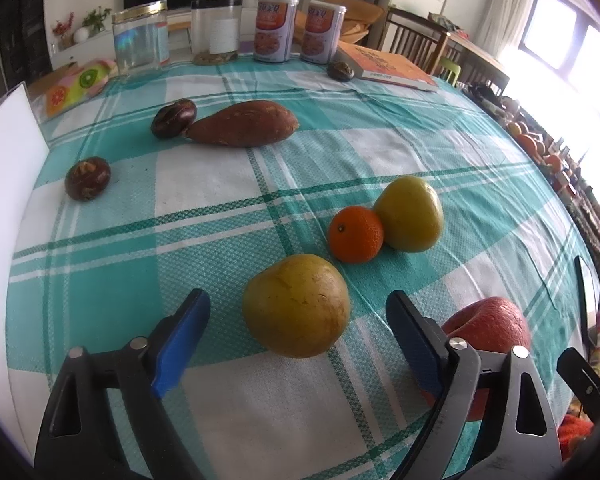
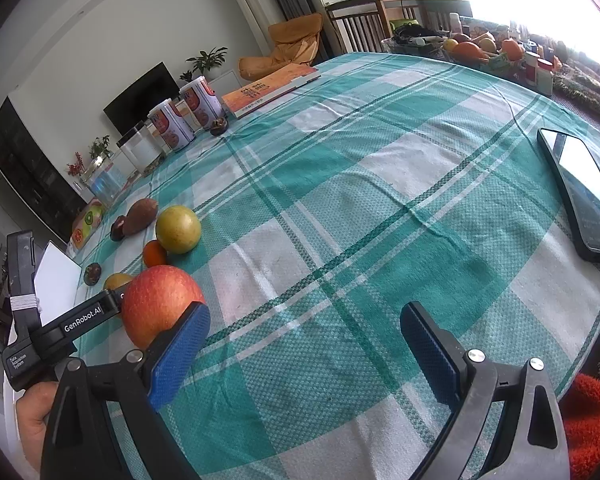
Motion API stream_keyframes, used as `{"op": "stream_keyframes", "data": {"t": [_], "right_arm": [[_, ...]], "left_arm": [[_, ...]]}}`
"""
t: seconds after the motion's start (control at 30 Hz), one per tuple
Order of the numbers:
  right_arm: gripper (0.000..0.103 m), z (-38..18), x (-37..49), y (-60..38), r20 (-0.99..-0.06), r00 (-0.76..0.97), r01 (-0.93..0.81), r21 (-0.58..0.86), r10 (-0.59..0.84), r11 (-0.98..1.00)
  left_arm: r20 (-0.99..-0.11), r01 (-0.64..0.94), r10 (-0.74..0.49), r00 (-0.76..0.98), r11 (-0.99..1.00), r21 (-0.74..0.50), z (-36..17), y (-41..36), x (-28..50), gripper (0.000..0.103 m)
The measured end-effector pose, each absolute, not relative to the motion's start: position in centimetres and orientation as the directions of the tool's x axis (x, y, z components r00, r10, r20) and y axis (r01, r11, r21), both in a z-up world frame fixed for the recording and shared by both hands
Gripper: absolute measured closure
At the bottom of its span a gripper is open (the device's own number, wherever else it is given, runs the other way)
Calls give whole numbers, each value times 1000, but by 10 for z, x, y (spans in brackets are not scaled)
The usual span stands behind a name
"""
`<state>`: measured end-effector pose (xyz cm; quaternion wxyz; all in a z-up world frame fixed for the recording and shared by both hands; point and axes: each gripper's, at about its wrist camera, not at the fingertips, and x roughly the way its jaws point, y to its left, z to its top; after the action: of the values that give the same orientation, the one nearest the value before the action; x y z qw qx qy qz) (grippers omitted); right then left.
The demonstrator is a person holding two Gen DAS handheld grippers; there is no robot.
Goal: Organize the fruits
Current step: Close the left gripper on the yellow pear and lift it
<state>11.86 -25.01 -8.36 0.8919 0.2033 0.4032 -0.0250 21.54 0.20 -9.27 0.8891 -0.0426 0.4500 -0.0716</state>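
Little sorting appears done: the fruits lie loose on the worktop. A pear sits between the spread left tongs, not yet pinched; orange and apple lie near. The right tongs hang spread, holding nothing.

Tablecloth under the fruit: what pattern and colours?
Teal-and-white plaid tablecloth with dark green lines, clearest in the right wrist view.

Sitting mid-surface, touching the tangerine on its left: round fruit. Nearer than the tangerine: pear, with apple off to its right. Well behind-left: sweet potato. Way back: two cans.
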Motion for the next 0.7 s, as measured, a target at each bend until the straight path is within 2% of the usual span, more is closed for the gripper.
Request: {"op": "stream_keyframes", "data": {"t": [0.03,0.07,0.3,0.53,0.7], "right_arm": [[7,-84,118,-251,-729,674,210,345,120,915],[7,-84,118,-251,-728,675,211,347,120,914],[7,-83,115,-254,-722,681,215,354,120,910],[7,-82,115,-254,-723,681,216,345,112,914],[7,-82,113,-256,-715,688,216,365,124,905]], "left_arm": [[-794,92,-158,587,987,-128,-91,2,214,49],[-795,92,-161,585,987,-133,-90,3,213,51],[-806,83,-213,552,976,-201,-77,28,176,51],[-818,70,-165,551,986,-151,-74,49,121,51],[-795,80,-158,585,987,-137,-69,52,100,51]]}}
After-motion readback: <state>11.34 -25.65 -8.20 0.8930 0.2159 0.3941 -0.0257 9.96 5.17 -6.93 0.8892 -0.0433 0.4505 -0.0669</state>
